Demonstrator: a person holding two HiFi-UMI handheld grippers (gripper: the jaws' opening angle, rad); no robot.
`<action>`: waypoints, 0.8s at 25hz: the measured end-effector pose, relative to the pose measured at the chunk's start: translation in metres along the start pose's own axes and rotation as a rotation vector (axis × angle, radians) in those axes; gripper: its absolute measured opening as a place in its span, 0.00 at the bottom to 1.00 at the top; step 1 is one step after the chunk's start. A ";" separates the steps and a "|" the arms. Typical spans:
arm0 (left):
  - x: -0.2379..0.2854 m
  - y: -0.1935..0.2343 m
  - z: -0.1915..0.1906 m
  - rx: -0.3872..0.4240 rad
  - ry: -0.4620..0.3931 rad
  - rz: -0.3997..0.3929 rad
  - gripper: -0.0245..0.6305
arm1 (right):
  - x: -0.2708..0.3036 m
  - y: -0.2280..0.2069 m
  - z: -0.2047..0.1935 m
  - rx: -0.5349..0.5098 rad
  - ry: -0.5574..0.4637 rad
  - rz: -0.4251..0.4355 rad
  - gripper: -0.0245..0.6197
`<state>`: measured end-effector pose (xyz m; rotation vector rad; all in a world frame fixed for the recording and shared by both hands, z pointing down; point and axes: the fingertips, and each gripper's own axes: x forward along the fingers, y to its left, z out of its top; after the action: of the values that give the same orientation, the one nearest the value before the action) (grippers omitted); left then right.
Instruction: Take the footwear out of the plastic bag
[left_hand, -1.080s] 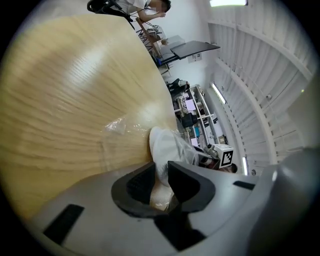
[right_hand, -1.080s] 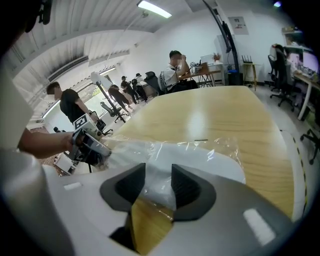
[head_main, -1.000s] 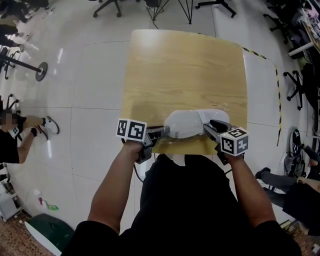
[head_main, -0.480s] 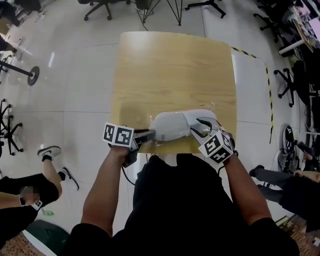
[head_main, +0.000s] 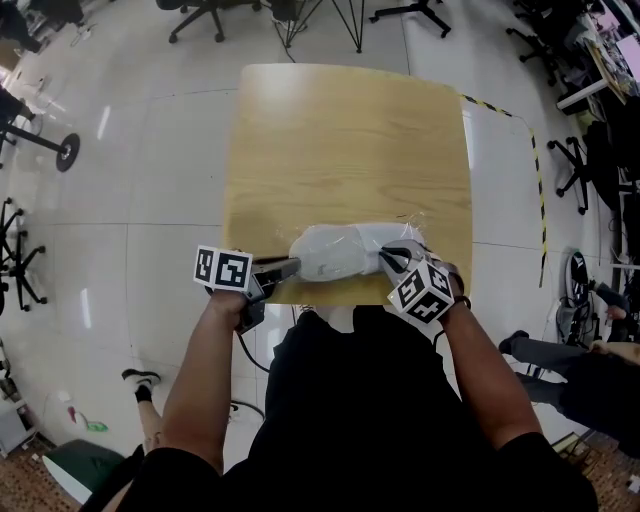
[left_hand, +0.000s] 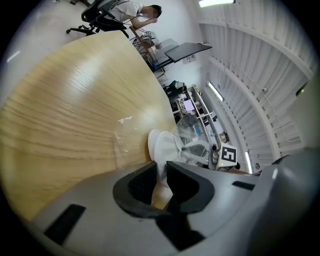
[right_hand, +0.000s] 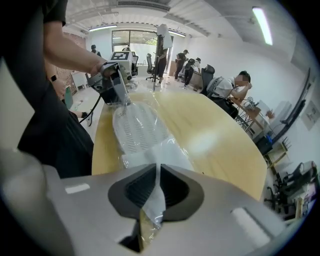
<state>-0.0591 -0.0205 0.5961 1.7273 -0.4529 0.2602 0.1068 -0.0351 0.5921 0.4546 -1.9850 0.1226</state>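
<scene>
A white piece of footwear (head_main: 325, 255) lies inside a clear plastic bag (head_main: 398, 232) at the near edge of the wooden table (head_main: 350, 130). My left gripper (head_main: 292, 267) is at its left end; its jaws have just been closing a little and now pinch the footwear's edge (left_hand: 162, 145) through the film. My right gripper (head_main: 385, 255) is at the bag's right end, pointing steeply down. Its jaws have just been closing and are shut on a fold of the bag (right_hand: 165, 152). The ribbed sole (right_hand: 140, 127) shows through the plastic between both grippers.
The table top beyond the bag is bare wood. Office chairs (head_main: 205, 12) and a stand base (head_main: 68, 150) are on the tiled floor around it, with striped tape (head_main: 530, 150) at the right. People sit at desks (right_hand: 227, 87) farther off.
The right gripper has rolled over and its jaws have closed on the bag's end. The bagged footwear and the left gripper have shifted a little to the left.
</scene>
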 end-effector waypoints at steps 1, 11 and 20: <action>-0.001 0.000 0.000 0.002 -0.001 0.000 0.14 | 0.000 0.000 0.000 -0.004 0.000 -0.001 0.07; -0.007 0.002 0.005 0.010 -0.015 -0.006 0.14 | -0.007 -0.004 -0.009 -0.022 0.032 -0.019 0.04; -0.007 0.003 -0.002 0.012 -0.026 -0.027 0.14 | -0.031 -0.033 -0.010 0.262 -0.144 -0.023 0.24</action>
<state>-0.0666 -0.0179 0.5957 1.7490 -0.4472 0.2211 0.1398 -0.0549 0.5655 0.6700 -2.1140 0.3464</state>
